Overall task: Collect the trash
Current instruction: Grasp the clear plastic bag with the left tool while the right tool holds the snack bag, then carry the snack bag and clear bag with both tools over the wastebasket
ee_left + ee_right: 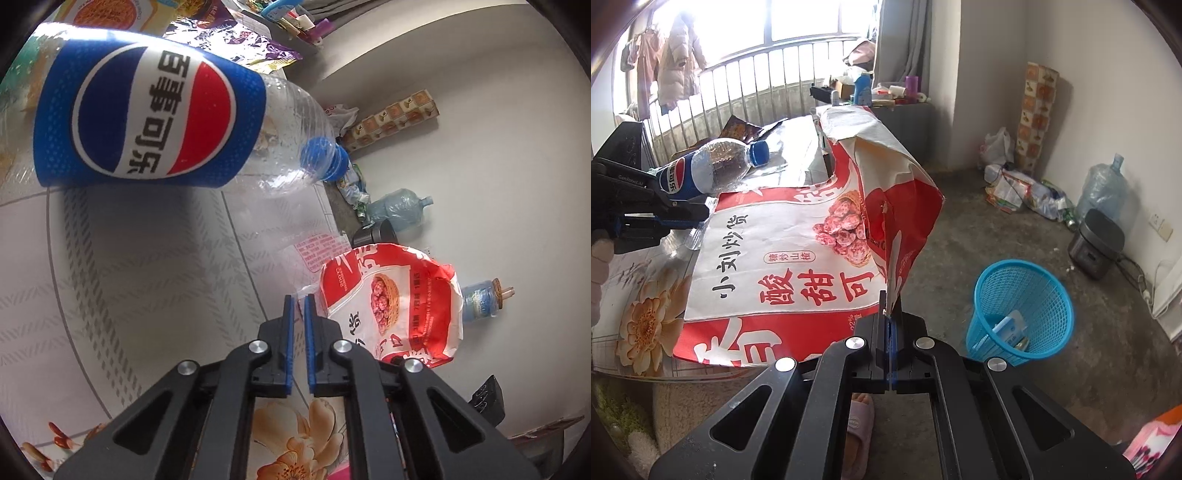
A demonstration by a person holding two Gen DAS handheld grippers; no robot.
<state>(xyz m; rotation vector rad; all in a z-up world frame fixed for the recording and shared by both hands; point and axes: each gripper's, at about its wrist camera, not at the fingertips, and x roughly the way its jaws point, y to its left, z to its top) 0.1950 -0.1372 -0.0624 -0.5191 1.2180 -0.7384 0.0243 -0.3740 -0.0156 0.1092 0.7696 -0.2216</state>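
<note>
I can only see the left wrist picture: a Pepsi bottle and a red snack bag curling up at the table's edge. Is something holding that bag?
Observer: Yes. The right gripper has its jaws shut on the raised edge of the red snack bag.
Operator: Is there a bin anywhere for the trash?
Observer: A blue mesh basket stands on the floor just off the table, to the right of that gripper in its view.

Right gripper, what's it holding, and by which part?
The right gripper is shut on the red and white snack bag, pinching the bag's lifted corner edge.
</note>
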